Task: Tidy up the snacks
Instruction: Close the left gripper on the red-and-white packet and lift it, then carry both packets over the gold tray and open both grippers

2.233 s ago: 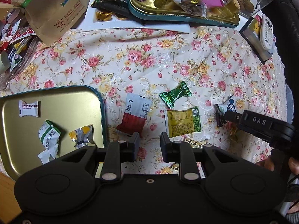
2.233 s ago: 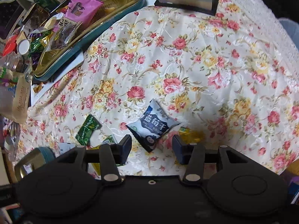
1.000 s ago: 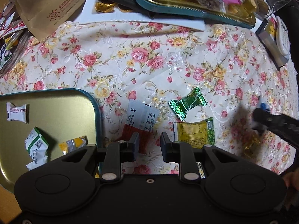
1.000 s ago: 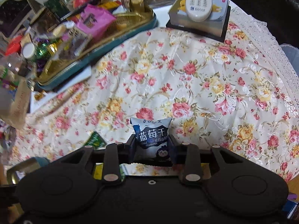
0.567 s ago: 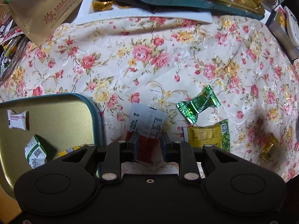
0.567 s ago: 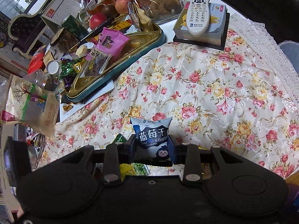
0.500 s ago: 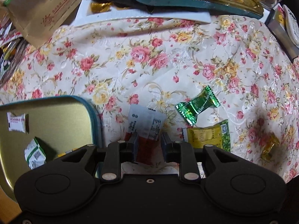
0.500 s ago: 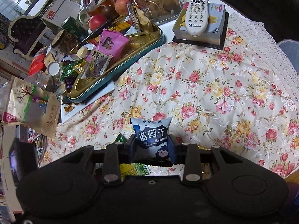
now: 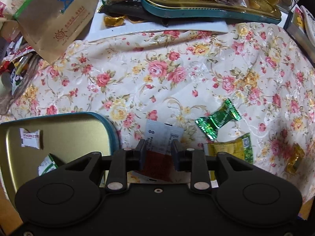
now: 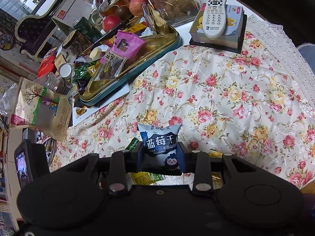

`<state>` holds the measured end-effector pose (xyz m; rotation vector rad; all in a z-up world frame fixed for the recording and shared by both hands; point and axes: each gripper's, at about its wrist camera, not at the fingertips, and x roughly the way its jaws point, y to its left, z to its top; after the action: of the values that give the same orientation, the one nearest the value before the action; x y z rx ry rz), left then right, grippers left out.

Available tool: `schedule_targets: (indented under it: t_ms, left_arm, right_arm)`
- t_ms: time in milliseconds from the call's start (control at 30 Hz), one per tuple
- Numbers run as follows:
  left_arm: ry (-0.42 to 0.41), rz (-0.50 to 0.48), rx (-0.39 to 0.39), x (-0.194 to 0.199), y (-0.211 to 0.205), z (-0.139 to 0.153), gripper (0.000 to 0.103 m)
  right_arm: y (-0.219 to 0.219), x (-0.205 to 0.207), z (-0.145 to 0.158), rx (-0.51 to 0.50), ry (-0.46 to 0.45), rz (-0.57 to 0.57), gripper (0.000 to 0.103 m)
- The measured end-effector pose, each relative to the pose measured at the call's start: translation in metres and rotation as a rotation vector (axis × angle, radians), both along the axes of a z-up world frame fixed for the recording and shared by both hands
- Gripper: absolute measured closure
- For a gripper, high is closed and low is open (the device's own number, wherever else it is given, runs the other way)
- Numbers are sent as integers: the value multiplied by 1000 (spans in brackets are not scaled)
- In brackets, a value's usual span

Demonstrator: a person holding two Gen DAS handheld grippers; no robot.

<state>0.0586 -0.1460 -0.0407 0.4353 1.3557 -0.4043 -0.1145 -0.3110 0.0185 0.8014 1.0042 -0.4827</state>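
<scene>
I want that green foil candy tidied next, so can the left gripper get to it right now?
Probably not yet. The left gripper is shut on the red and white packet. The green foil candy lies uncovered on the tablecloth, just ahead to the right.

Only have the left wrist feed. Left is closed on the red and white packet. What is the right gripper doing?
Observer: The right gripper is shut on a blue and white blueberry packet.
Operator: Is it over the near tray?
Observer: No. It is above the floral cloth; that tray is not in its view.
Operator: Anything under it?
Observer: A yellow and green packet lies on the cloth just below the fingers.
</scene>
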Motion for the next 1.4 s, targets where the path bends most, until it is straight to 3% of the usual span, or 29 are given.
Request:
schedule_targets:
  t_ms: [133,233,400,467,600,733,800,967,1400]
  left_arm:
    - [-5,-10,26,2,2,-6,65]
    - [18,-15,-8,3,3,-9,65]
    - [103,-9,-50,7,5,-22,49]
    - [71,-46,-35,1,1,-23,47]
    - [39,-60,-16,-11,-6,-21,47]
    - [68,-15,-17,-12,-10,-19,48]
    - [85,22,-26,-12,-9,-18,58]
    - [245,125,-140,-3,0,-18,60]
    - [187,110,-287,4,22,49,60]
  right_arm:
    - [1,0,-1,1,4,6,66]
    - [3,0,-1,-1,5,18,66]
    - [7,0,-1,-2,4,34,66]
    - [8,0,-1,-1,4,38,66]
    - [8,0,-1,-4,3,41,66]
    - [8,0,-1,-4,2,38,66]
    - [7,0,-1,-8,3,35,66]
    - [4,0,0,-12,0,19,66]
    - [9,9,-3,-36,16,10,66]
